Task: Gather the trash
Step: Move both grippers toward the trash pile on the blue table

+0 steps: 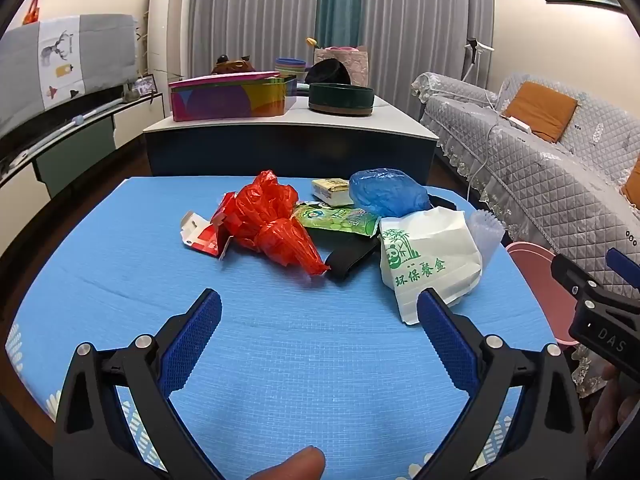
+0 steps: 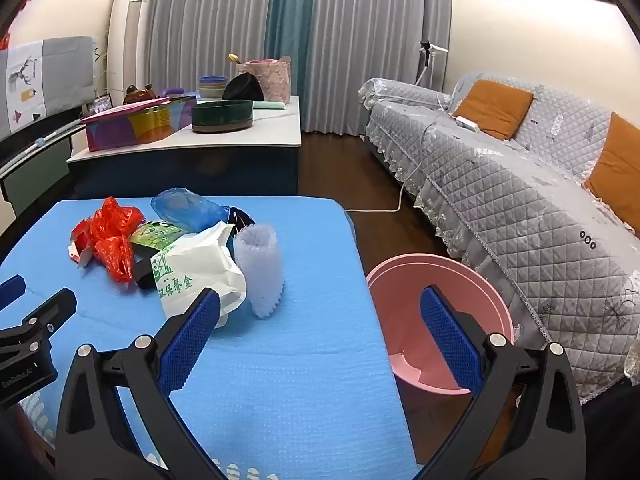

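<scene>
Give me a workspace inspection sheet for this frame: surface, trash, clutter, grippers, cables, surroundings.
Surface: blue mat covers the table.
Job's things: trash piled at the far end: red plastic bag, green wrapper, blue plastic bag, white paper bag, white foam sleeve, red-white card. Pink basin on the floor right of the table, nothing seen inside.
Clutter: nothing seen beyond the trash.
Grippers: left gripper and right gripper both open, nothing held.
Cables: white cord on the floor by the sofa.
Surroundings: grey sofa, coffee table with boxes, curtains.
</scene>
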Demonstrator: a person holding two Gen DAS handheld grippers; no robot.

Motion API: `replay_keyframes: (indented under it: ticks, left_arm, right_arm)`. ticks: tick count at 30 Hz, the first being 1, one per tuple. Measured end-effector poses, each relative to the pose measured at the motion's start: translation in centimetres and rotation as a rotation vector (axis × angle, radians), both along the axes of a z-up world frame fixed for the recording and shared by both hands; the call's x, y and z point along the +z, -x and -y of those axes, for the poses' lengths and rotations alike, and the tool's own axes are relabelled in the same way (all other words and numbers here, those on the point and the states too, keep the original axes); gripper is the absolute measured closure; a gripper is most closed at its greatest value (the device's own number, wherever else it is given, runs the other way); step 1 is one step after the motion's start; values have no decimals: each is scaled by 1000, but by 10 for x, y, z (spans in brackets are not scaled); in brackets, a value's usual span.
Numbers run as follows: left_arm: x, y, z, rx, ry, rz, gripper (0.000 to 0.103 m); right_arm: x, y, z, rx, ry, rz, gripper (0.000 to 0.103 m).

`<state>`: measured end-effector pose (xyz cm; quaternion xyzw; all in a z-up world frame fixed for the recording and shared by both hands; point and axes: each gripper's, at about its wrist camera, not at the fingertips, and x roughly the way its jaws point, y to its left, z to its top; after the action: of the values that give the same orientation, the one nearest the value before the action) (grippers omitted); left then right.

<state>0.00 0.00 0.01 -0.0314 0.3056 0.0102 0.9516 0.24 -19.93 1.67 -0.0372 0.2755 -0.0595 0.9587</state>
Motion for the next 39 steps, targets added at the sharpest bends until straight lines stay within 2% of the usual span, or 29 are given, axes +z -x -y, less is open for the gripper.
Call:
replay_keyframes:
  ticks: [35, 39]
  left_arm:
    - [0, 0, 0, 1, 1, 1, 8]
    - [6, -1, 12, 0, 0, 3, 8]
  right_arm:
    - [-1, 0, -1, 12, -24, -11, 5]
    - [-2, 0, -1, 12, -36, -15, 15]
